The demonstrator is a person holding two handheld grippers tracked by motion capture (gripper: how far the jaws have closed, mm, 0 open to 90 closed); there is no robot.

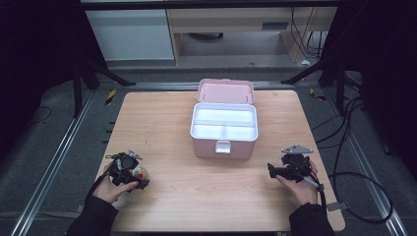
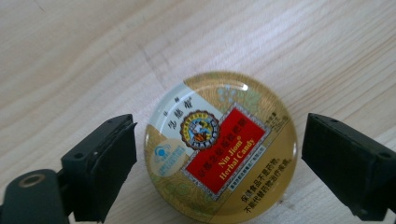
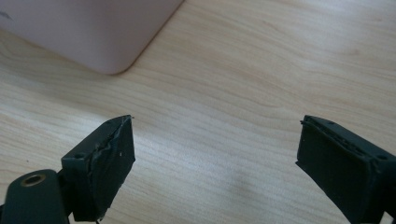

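Black jaws of the left gripper (image 2: 219,163) stand spread on either side of the round candy tin (image 2: 220,148), not touching it; the tin lies flat on the wooden table (image 1: 206,191) at about 8 o'clock from the open pink box (image 1: 223,147). It looks light, stiff and glossy-lidded, likely slippery, so pinching its rim at 3 and 9 o'clock seems best. Right gripper (image 3: 215,163): jaws spread, nothing between them.

surface: light wooden counter (image 1: 206,182) | far middle: open pink storage box (image 1: 223,140), lid raised, resting on the wood | near left corner: round gold herbal candy tin (image 2: 220,147) lay flat
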